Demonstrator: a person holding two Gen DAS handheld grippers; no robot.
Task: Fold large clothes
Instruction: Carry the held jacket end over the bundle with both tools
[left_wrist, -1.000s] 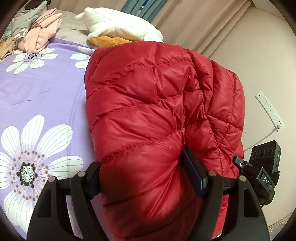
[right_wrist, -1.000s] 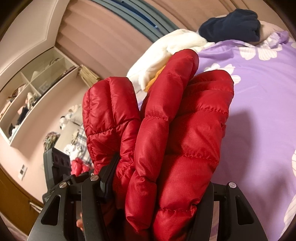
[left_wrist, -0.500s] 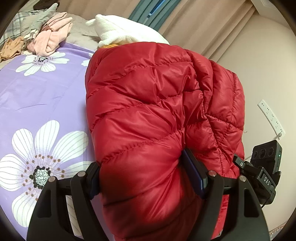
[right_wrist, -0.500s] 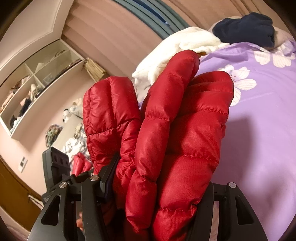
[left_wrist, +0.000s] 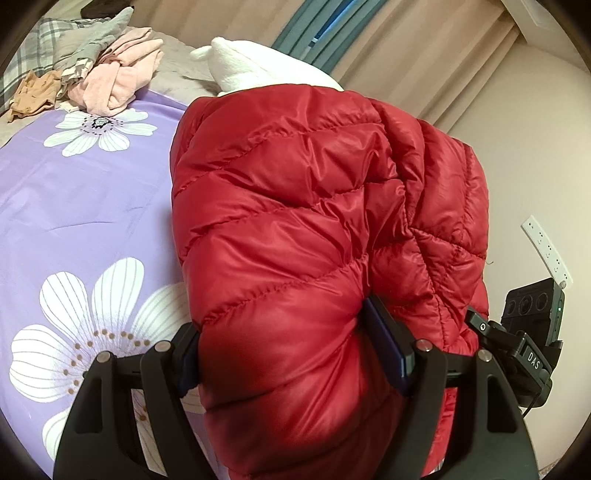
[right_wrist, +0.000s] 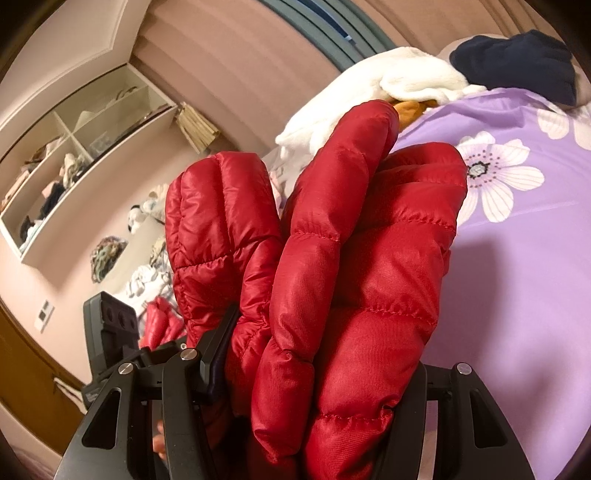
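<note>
Left wrist view: left gripper (left_wrist: 291, 354) clamped on a thick bundle of the red jacket (left_wrist: 314, 221), both fingers (left_wrist: 388, 347) sunk into the padding; bulk carried above the purple bedspread (left_wrist: 85, 206), probably to keep the folded layers from springing apart. White fleece (left_wrist: 266, 70) just behind the jacket; pink clothes (left_wrist: 118, 85) heaped at the far edge.

Right wrist view: right gripper (right_wrist: 314, 373) closed on the same jacket (right_wrist: 343, 258), several puffy layers pinched together between the fingers (right_wrist: 218, 347), held clear of the bedspread (right_wrist: 517, 295), likely so both ends travel level. Navy garment (right_wrist: 517, 62) and wall shelf (right_wrist: 74, 158) well apart.
</note>
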